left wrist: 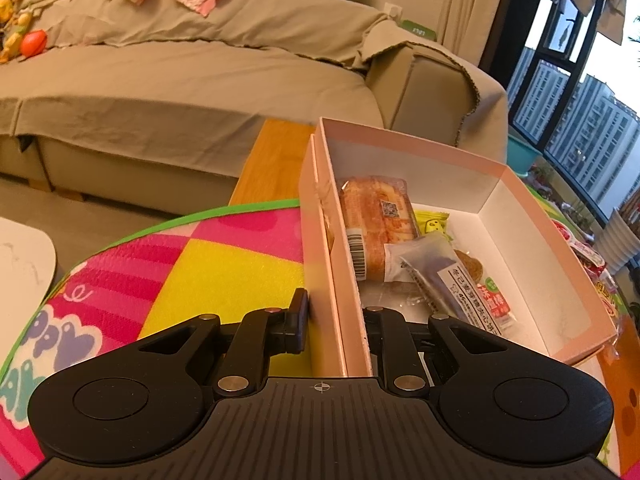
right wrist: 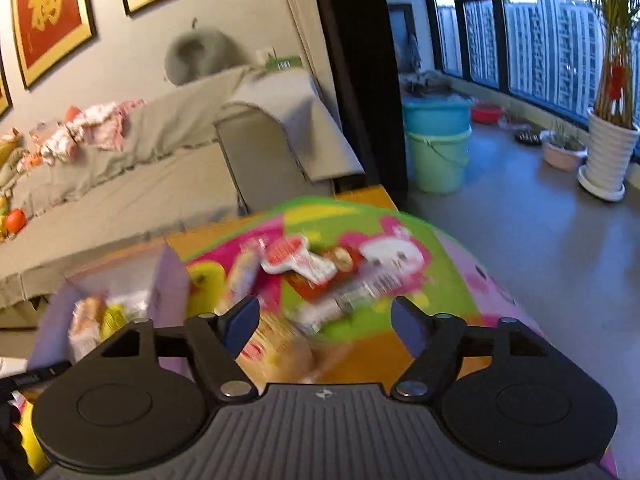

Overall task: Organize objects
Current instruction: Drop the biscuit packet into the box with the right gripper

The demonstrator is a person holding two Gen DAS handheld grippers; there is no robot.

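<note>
An open pink box [left wrist: 540,216] stands on the colourful play mat [left wrist: 224,264]. Inside lie a wrapped bread [left wrist: 376,216], a dark snack bar packet [left wrist: 432,268] and a yellow packet [left wrist: 434,222]. My left gripper [left wrist: 332,320] is shut on the box's left wall; one finger [left wrist: 298,320] shows outside and the other is hidden inside. In the right wrist view, which is blurred, my right gripper [right wrist: 324,320] stands open above loose snack packets [right wrist: 296,260], with a pale wrapped snack [right wrist: 280,344] below its fingers, untouched. The box [right wrist: 168,276] lies to its left.
A sofa [left wrist: 180,92] draped in a beige cover with clothes on it stands behind the mat. A white marble tabletop [left wrist: 20,264] is at the left. Wooden surface [left wrist: 272,160] shows past the mat. Buckets [right wrist: 436,148] and a white plant pot [right wrist: 608,156] stand by the windows.
</note>
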